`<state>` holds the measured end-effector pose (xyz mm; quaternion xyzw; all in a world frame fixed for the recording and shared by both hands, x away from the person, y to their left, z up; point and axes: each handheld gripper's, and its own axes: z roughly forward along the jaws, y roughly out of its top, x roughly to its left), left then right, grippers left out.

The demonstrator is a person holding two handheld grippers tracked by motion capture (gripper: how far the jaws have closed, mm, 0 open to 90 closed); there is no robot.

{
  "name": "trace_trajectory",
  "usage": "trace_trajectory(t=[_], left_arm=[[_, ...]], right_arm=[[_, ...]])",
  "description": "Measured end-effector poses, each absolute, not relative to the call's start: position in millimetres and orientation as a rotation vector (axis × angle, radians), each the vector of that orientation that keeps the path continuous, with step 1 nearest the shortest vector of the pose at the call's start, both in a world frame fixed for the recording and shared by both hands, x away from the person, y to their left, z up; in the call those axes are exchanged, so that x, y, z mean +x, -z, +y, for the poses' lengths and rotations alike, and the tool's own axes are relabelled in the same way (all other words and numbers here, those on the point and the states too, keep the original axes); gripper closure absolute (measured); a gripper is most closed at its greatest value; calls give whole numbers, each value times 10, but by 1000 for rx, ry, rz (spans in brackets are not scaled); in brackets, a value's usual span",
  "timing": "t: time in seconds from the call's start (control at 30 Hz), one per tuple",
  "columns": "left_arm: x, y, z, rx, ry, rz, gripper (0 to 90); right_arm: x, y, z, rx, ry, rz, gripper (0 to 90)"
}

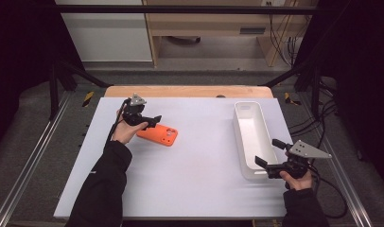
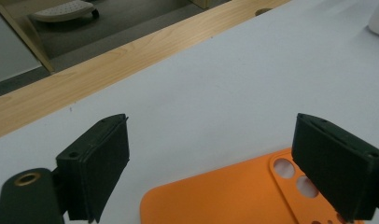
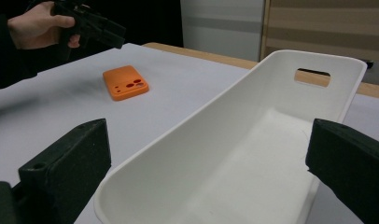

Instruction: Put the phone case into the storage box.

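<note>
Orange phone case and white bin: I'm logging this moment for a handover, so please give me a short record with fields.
Surface: white table top
Orange phone case: flat on the table, camera holes up
White bin: empty, long, handle slot in far end
Left gripper: open, jaws astride the case's near end, not gripping
Right gripper: open, jaws either side of the bin's near end
Case to bin: apart, case left of bin in the high view

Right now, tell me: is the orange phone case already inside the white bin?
No. The orange phone case lies flat on the table, well apart from the white bin.
</note>
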<state>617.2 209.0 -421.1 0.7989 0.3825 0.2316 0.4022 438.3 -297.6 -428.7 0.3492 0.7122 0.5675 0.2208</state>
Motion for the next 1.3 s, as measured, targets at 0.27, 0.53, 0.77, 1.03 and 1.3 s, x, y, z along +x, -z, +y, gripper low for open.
trace_trajectory(t=[0.27,0.53,0.77,1.03,1.3], left_arm=[[6222,4295,2039,2060,-616,975,294],[6275,4370,2048,2068,-609,1005,465],[6307,4406,2081,2061,-606,1027,644],[6344,4478,2092,2084,-594,1048,780],[6384,4572,2098,2133,-575,1064,891]], right_arm=[[4378,4283,-2980,969,-1571,1968,5],[4379,4283,-2978,968,-1573,1969,5],[4385,4288,-2975,963,-1569,1971,5],[4384,4287,-2979,967,-1568,1971,5],[4385,4289,-2979,967,-1570,1975,5]])
